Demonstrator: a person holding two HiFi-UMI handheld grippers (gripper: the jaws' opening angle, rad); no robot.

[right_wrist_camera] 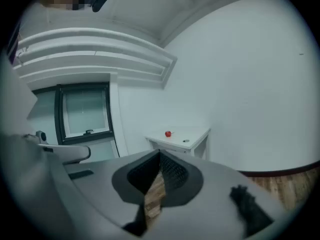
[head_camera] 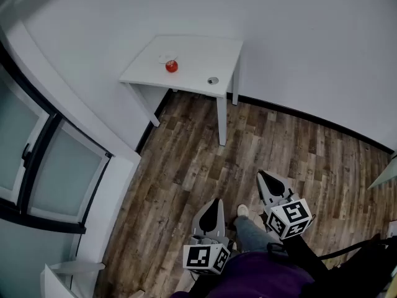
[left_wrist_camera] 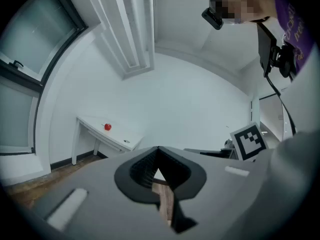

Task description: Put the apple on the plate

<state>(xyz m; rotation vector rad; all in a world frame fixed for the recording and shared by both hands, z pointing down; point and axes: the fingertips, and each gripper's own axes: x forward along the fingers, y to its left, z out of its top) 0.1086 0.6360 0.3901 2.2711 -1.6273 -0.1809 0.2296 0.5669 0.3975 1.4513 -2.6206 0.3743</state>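
A red apple sits on a small white table against the far wall. A pale, flat plate-like thing lies just behind it; I cannot tell whether they touch. Both grippers are far from the table, low over the wooden floor near the person's legs. My left gripper is shut with nothing in it, its tips meeting at a point. My right gripper also has its tips together and holds nothing. The left gripper view shows the apple small and distant. In the right gripper view the apple lies beyond the jaws.
A small round grey thing lies near the table's right front corner. A dark-framed window runs along the left wall. Wooden floor stretches between me and the table. The person's shoe shows between the grippers.
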